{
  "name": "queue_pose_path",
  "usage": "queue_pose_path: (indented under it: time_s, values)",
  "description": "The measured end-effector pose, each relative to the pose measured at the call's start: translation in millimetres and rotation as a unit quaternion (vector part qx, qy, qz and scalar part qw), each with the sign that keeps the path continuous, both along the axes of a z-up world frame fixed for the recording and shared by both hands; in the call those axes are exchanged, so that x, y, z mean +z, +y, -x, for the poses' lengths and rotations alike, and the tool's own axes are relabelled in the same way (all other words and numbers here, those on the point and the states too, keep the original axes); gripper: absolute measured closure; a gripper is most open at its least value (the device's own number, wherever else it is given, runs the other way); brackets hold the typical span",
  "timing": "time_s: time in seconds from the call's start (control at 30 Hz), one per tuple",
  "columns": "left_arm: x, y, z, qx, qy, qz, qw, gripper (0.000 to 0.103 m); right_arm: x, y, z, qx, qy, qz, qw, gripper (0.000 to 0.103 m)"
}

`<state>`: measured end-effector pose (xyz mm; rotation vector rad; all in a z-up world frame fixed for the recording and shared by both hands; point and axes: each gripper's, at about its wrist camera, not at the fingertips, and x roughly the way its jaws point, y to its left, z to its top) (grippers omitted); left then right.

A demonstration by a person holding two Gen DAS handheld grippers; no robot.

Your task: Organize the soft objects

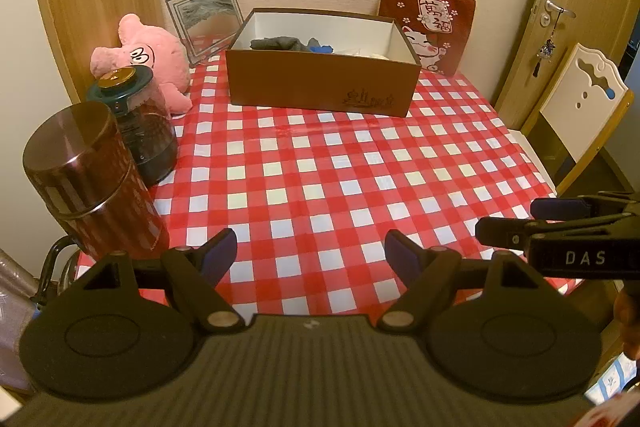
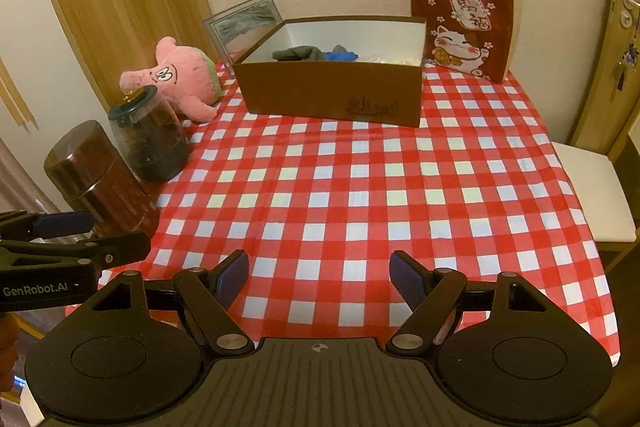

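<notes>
A brown cardboard box (image 1: pixel 320 83) (image 2: pixel 332 95) stands open at the back of the checked table, with grey and blue soft items (image 1: pixel 288 44) (image 2: pixel 312 53) inside. A pink plush toy (image 1: pixel 148 61) (image 2: pixel 180 77) lies at the back left beside the box. A red cushion with a lucky cat (image 1: pixel 430 23) (image 2: pixel 464 21) leans on the wall at the back right. My left gripper (image 1: pixel 312 257) hovers open over the near table edge, nothing between its fingers. My right gripper (image 2: pixel 320 279) is open and empty too, and shows at the right edge of the left wrist view (image 1: pixel 504 221).
Two dark jars, one brown (image 1: pixel 92 183) (image 2: pixel 100 179) and one with a green lid (image 1: pixel 136 123) (image 2: pixel 150 139), stand along the left edge. A framed picture (image 1: pixel 206 17) (image 2: pixel 244 23) leans on the wall. A white chair (image 1: pixel 576 107) (image 2: pixel 592 187) sits to the right.
</notes>
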<state>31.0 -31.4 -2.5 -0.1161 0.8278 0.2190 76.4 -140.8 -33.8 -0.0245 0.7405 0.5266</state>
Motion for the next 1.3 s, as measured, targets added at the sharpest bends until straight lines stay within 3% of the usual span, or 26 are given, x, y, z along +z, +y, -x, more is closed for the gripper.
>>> queue_pose_path:
  time_s: [1.3]
  values:
    - [-2.0, -9.0, -6.2, -0.006, 0.0, 0.002, 1.0, 0.023, 0.5, -6.8, -5.6, -0.004, 0.001, 0.0, 1.0, 0.026]
